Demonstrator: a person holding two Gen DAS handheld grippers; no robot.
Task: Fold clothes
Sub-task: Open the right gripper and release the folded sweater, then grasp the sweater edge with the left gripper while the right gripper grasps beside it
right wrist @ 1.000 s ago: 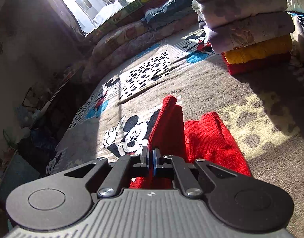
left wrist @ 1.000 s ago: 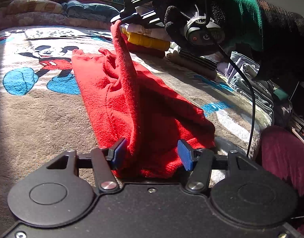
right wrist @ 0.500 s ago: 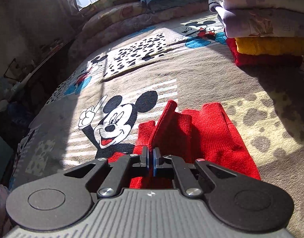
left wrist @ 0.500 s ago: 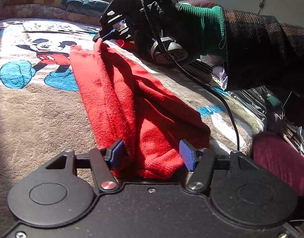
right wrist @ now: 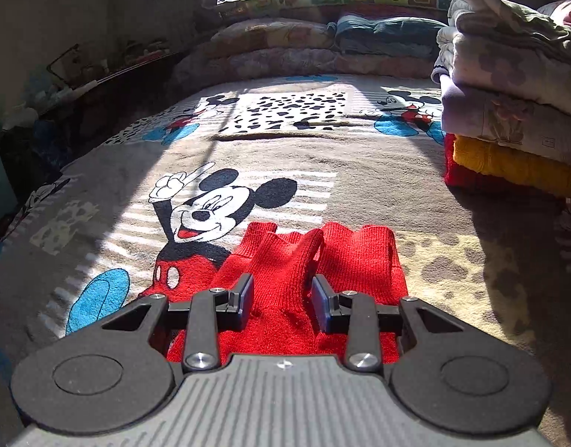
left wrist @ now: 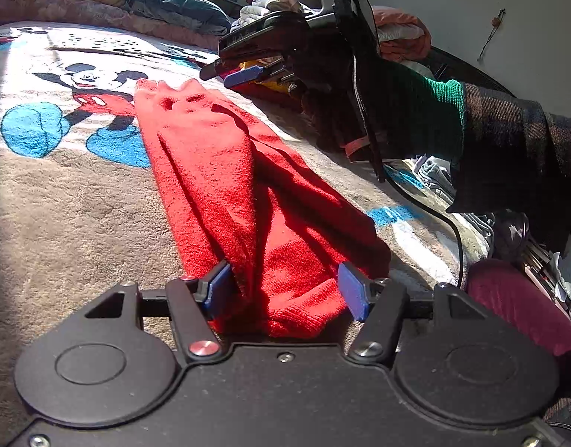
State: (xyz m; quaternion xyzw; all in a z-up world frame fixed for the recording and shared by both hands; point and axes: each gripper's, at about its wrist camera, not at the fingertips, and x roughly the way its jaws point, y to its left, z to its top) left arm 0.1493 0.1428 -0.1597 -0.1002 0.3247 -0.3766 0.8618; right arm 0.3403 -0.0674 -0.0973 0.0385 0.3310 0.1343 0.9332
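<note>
A red knitted garment (left wrist: 226, 171) lies folded into a long strip on the cartoon-mouse blanket (left wrist: 62, 201). My left gripper (left wrist: 285, 290) is open at the strip's near end, its blue pads on either side of the bunched cloth. In the right wrist view the garment's (right wrist: 322, 260) far end lies flat below my right gripper (right wrist: 281, 298), which is open with cloth between its fingers but not pinched. From the left wrist view the right gripper (left wrist: 244, 70) hovers open just above and beyond the strip's far end, held by a gloved hand (left wrist: 334, 111).
A stack of folded clothes (right wrist: 509, 111) stands at the right on the blanket, red and yellow at its bottom. Rolled bedding (right wrist: 322, 44) lines the far edge under the window. Loose clothes (left wrist: 434, 178) and a maroon item (left wrist: 516, 305) lie at the right near edge.
My right gripper lowered the raised edge of the red garment onto the strip, then opened and let it go. The left gripper stayed open at the near end.
</note>
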